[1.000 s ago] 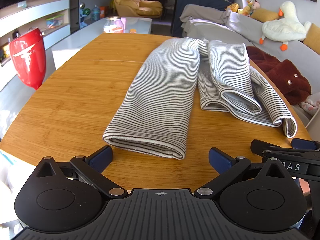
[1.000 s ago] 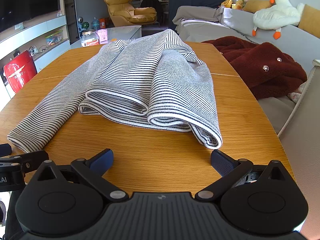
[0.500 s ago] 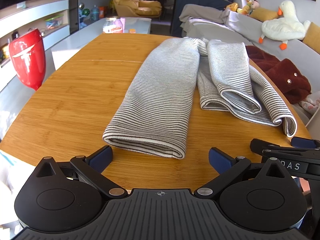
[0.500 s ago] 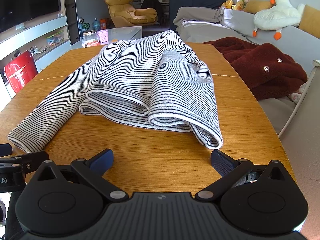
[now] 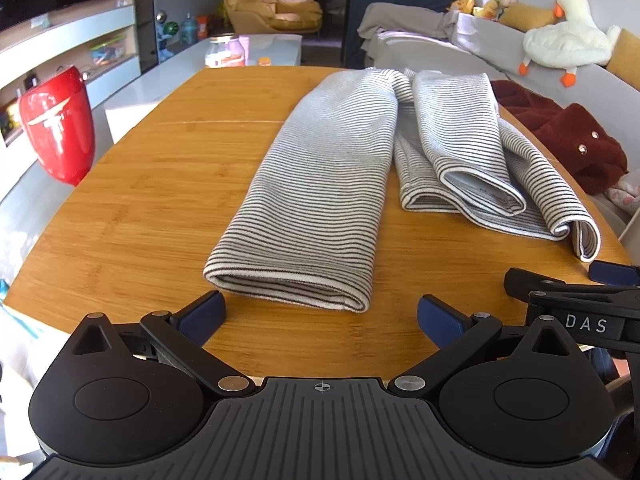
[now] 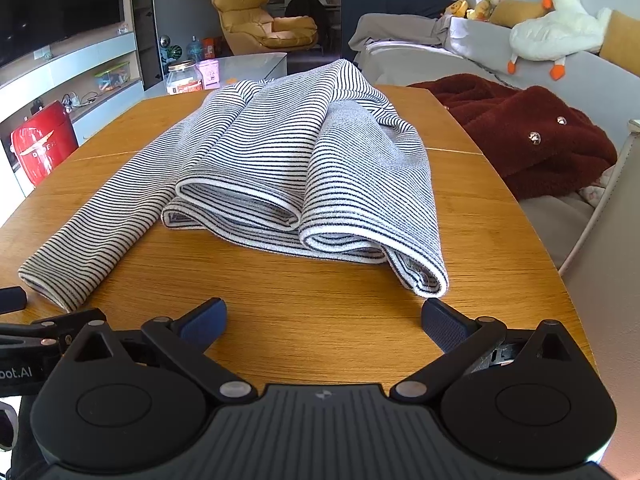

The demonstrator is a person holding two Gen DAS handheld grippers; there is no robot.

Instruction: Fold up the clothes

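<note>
Striped garment (image 5: 332,184) lies along the table (image 5: 132,200), one end at my near edge. Left gripper (image 5: 320,314) and right gripper (image 6: 324,320) both spread, empty. Soft, light knit; I'd pinch that near hem's corners.

A grey-and-white garment with thin dark stripes (image 5: 332,184) (image 6: 280,168) lies partly folded on the round wooden table (image 5: 140,200) (image 6: 320,320), one long sleeve stretched toward the near edge, the rest bunched in loose layered folds.
</note>
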